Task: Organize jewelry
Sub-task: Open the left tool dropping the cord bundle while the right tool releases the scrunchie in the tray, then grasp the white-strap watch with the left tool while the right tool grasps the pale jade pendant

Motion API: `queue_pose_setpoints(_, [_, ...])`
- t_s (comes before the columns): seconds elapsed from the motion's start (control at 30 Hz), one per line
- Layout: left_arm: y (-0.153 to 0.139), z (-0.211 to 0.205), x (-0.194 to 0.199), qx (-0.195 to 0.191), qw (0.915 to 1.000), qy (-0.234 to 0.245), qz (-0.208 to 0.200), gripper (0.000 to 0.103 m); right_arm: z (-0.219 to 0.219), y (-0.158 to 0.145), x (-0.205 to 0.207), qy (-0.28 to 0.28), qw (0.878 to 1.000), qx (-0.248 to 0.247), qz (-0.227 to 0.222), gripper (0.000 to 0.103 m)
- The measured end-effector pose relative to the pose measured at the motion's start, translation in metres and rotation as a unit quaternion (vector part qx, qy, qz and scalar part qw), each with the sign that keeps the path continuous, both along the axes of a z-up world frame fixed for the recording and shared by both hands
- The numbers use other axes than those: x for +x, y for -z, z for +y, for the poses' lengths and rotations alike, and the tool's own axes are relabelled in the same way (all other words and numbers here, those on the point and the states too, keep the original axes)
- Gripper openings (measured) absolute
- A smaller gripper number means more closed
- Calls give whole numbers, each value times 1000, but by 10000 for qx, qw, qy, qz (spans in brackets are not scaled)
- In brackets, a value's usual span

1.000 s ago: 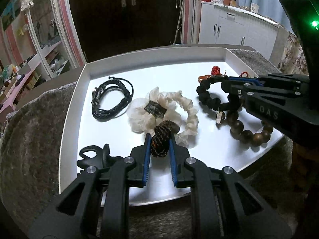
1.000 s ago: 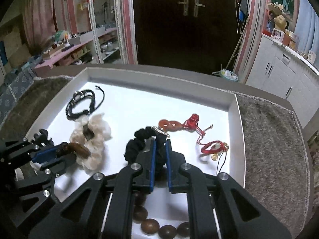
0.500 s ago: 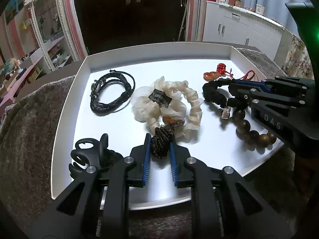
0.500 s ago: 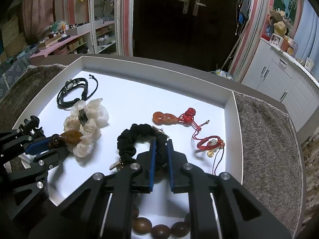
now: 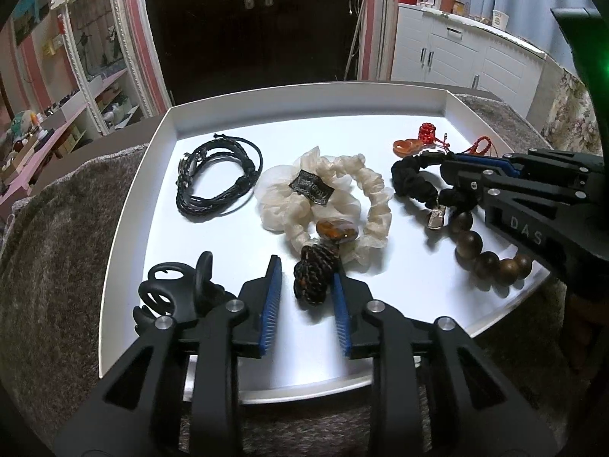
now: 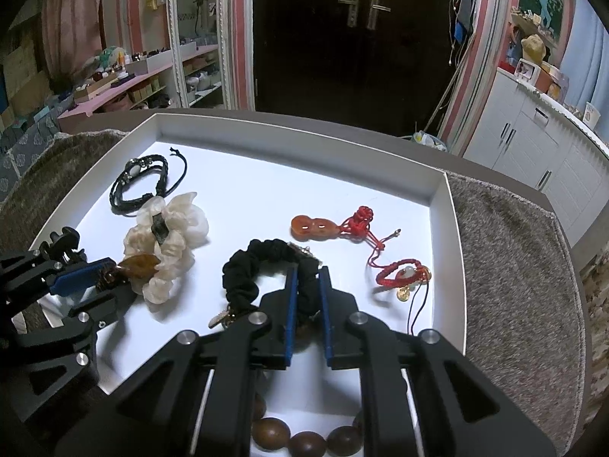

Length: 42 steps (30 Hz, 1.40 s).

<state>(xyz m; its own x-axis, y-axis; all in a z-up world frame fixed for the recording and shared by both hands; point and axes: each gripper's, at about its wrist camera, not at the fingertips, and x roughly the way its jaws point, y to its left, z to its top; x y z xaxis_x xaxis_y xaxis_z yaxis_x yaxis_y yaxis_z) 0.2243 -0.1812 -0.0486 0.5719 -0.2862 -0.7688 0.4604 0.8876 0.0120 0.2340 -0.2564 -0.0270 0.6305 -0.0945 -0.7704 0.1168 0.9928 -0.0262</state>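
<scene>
On a white tray, a soft, light braided cord with an amber pendant lies between the opening pads of the left gripper, released against a cream scrunchie. A limp black scrunchie is pinched by the narrowly closed right gripper; its bunched fabric is judged the surest hold.

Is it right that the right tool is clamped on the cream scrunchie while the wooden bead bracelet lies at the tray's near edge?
Not quite. The right tool is clamped on the black scrunchie, not the cream scrunchie, which lies further left; the right wrist view shows it. The wooden bead bracelet does lie at the near edge of the tray.
</scene>
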Motion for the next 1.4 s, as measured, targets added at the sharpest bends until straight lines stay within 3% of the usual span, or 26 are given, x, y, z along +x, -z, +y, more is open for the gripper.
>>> queue_pose_setpoints(0.13, [-1, 0, -1, -22, 10000, 33, 14, 29, -2, -5, -1, 0, 9999, 114, -73, 12])
queue_pose_setpoints(0.2, [-2, -1, -2, -26, 10000, 65, 9, 34, -3, -9, -3, 7, 9998, 145, -117, 21])
queue_pose_setpoints(0.33, [-12, -4, -11, -43, 9998, 144, -109, 48, -8, -21, -7, -25, 9995, 246, -179, 27])
queue_pose_setpoints(0.57, [-39, 1, -26, 11, 9995, 237, -217, 48, -23, -60, -43, 17, 9977, 351, -582, 27])
queue_pose_setpoints(0.7, [-64, 42, -47, -13, 9990, -13, -454, 50, -21, -71, -87, -88, 9966, 392, -717, 28])
queue_pose_setpoints(0.87, [-63, 110, -73, 213, 9962, -572, -622, 51, -5, -52, -137, -294, 9947, 806, -561, 28])
queue_pose_setpoints(1.03, [-44, 162, -91, 202, 9943, -948, -436, 51, 31, -19, -159, -740, 9925, 953, -216, 28])
queue_pose_setpoints(1.27, [-12, 170, -100, 202, 9957, -903, -96, 51, 48, 8, -157, -858, 9909, 1034, 24, 27])
queue_pose_setpoints(1.4, [-1, 164, -93, 210, 9957, -903, 0, 51, 48, 11, -152, -818, 9900, 1143, 71, 16])
